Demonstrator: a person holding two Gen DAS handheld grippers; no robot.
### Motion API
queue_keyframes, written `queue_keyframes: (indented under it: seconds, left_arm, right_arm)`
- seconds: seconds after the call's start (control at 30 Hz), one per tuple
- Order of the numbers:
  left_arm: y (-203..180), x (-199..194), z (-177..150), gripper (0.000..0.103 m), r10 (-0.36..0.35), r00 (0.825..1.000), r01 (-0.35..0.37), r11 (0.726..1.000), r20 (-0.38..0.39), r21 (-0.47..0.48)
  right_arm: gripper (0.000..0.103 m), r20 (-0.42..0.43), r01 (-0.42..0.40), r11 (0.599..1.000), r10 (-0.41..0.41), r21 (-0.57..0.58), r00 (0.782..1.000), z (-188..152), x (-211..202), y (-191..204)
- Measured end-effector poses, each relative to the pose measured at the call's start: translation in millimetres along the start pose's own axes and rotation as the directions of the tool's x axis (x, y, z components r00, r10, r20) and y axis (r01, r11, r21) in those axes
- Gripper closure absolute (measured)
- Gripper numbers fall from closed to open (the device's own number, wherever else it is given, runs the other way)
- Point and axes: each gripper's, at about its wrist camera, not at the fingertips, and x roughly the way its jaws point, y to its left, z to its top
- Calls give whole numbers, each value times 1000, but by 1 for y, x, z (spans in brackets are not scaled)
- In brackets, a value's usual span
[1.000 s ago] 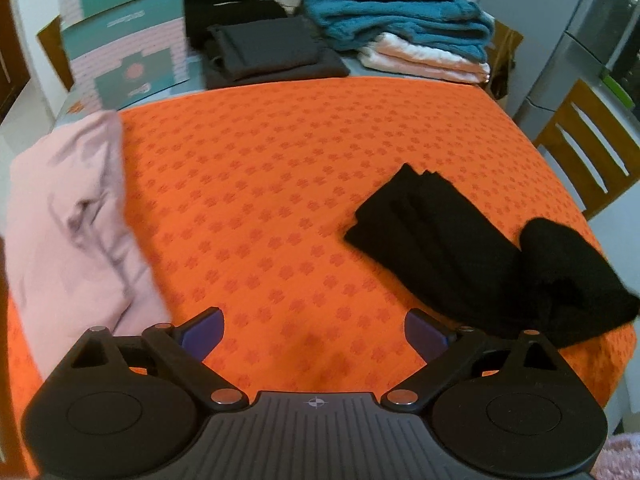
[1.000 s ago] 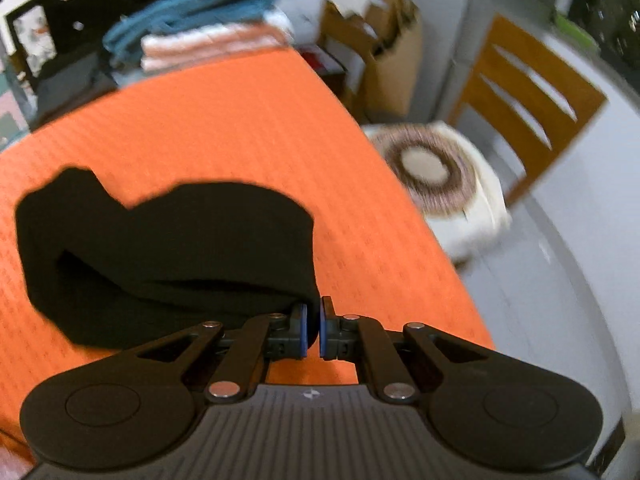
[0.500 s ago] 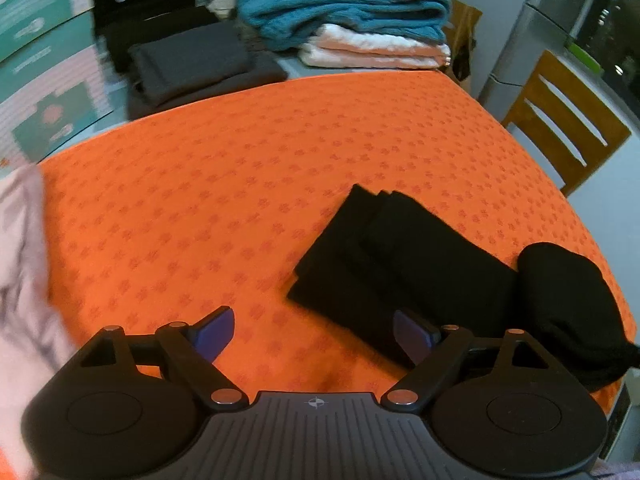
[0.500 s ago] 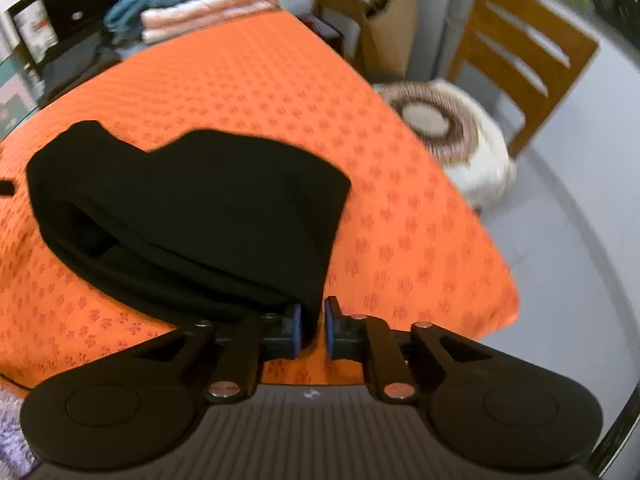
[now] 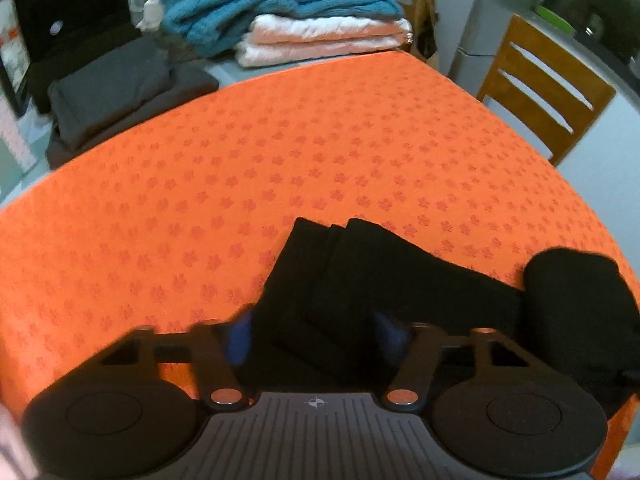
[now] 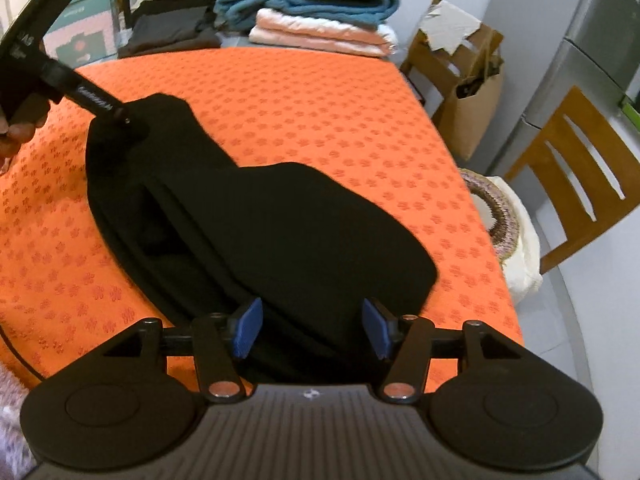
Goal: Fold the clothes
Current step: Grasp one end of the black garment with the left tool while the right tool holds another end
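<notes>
A black garment point(image 5: 400, 280) lies folded in a long strip on the orange patterned tablecloth point(image 5: 280, 140). Its right end point(image 5: 576, 312) is doubled over into a thick lump. My left gripper point(image 5: 314, 336) is open and low over the strip's left end, with cloth between its blurred blue pads. In the right wrist view the same garment point(image 6: 280, 220) runs away from me. My right gripper point(image 6: 312, 330) is open at its near end, pads on either side of the cloth. The left gripper point(image 6: 120, 116) touches the garment's far end, held by a hand point(image 6: 16, 132).
Folded teal and pink towels point(image 5: 320, 36) and dark grey clothes point(image 5: 112, 88) are stacked at the table's far edge. A wooden chair point(image 5: 548, 92) stands to the right. Beyond the right edge sit a paper bag point(image 6: 472, 92) and a round woven cushion point(image 6: 500, 216).
My right gripper was shut on the black garment's end and has opened, leaving that end laid over the strip. My left gripper swung right, away from a pink garment, down onto the black strip's other end.
</notes>
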Motion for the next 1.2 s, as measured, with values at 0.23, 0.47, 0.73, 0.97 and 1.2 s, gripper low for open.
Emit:
queue_keyframes:
  seconds: [0.23,0.47,0.73,0.97,1.2]
  left_arm:
    - [2,-23,-17,85,18,999,-15,998,47,-63]
    - [28,-66,-55,86,72,996,-63,983,45,-174]
    - [72,-119,-102,86,159,987,-144,926,17,-348]
    - [95,-159,-142,86,221,975,-195,863,1,-465]
    - [98,-172,-174,83,241,970,-222,826,-31,-518]
  right_arm:
    - [67,-6,-30,999,29,-37,1000,9,10,8]
    - [97,26,-45,998,46,-40,999,28,3,12]
    - [100,91,-118,988,127,-99,988,62,-6,31]
    - [100,103,-184,960,209,-211,973,84,-6,66]
    - [99,18,-331,899,351,-286,936,90,-24,89]
